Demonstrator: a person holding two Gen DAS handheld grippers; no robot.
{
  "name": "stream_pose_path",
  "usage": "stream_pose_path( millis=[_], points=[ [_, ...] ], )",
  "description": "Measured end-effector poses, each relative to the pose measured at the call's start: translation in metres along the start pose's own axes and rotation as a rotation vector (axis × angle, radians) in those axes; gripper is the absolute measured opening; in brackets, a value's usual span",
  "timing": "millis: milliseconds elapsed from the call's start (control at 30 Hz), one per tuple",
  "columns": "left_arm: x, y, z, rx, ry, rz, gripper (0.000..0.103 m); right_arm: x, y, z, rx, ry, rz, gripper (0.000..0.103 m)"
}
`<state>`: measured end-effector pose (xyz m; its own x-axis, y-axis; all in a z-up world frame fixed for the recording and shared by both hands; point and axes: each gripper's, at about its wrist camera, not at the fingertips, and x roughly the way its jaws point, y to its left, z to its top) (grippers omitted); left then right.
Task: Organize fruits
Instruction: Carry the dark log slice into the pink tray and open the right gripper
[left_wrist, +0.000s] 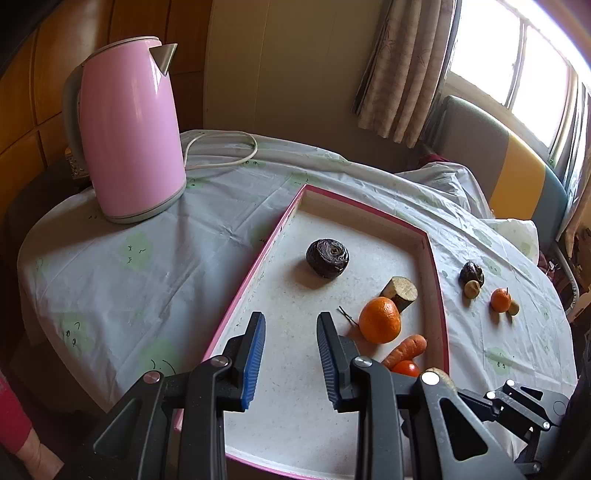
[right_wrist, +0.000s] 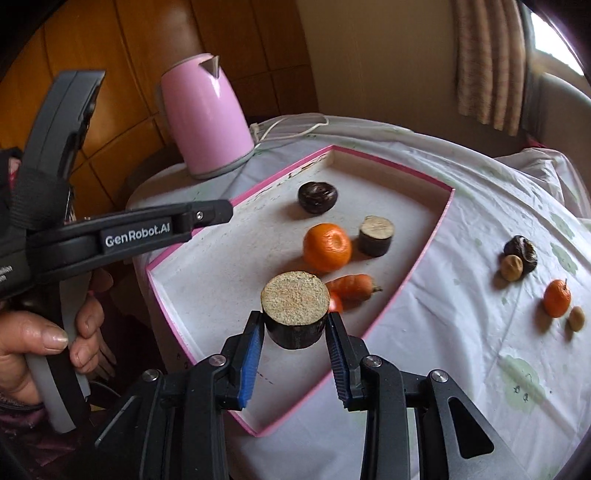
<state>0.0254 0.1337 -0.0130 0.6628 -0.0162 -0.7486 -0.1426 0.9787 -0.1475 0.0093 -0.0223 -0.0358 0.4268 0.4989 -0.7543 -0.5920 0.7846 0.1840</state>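
Note:
A pink-rimmed tray (left_wrist: 255, 254) (right_wrist: 417, 280) lies on the table. In it are a dark wrinkled fruit (left_wrist: 327, 257) (right_wrist: 317, 197), a large orange (left_wrist: 379, 319) (right_wrist: 327, 247), a dark-skinned cut stub (left_wrist: 399, 293) (right_wrist: 376, 230), a carrot (left_wrist: 404, 350) (right_wrist: 349, 286) and a small tomato (left_wrist: 406, 368) (right_wrist: 335, 302). My right gripper (right_wrist: 295, 332) is shut on a second cut stub (right_wrist: 295, 310), held above the tray's near part. My left gripper (left_wrist: 291, 332) is open and empty over the tray, left of the orange.
A pink kettle (left_wrist: 129, 129) (right_wrist: 207, 114) with a white cord (left_wrist: 225, 151) stands at the table's far left. On the cloth right of the tray lie a dark fruit (right_wrist: 522, 249), a small orange (right_wrist: 557, 298) and two small brownish fruits (right_wrist: 511, 267) (right_wrist: 576, 318).

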Motion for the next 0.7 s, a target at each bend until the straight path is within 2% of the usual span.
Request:
stream_pose_path(
  millis=[500, 700],
  points=[
    [-0.001, -0.015, -0.006, 0.035, 0.01, -0.029, 0.029, 0.002, 0.006, -0.006, -0.021, 0.001, -0.035, 0.036],
    [-0.001, -0.019, -0.007, 0.042, 0.017, -0.032, 0.029, -0.004, -0.002, -0.006, 0.026, -0.01, -0.009, 0.037]
  ],
)
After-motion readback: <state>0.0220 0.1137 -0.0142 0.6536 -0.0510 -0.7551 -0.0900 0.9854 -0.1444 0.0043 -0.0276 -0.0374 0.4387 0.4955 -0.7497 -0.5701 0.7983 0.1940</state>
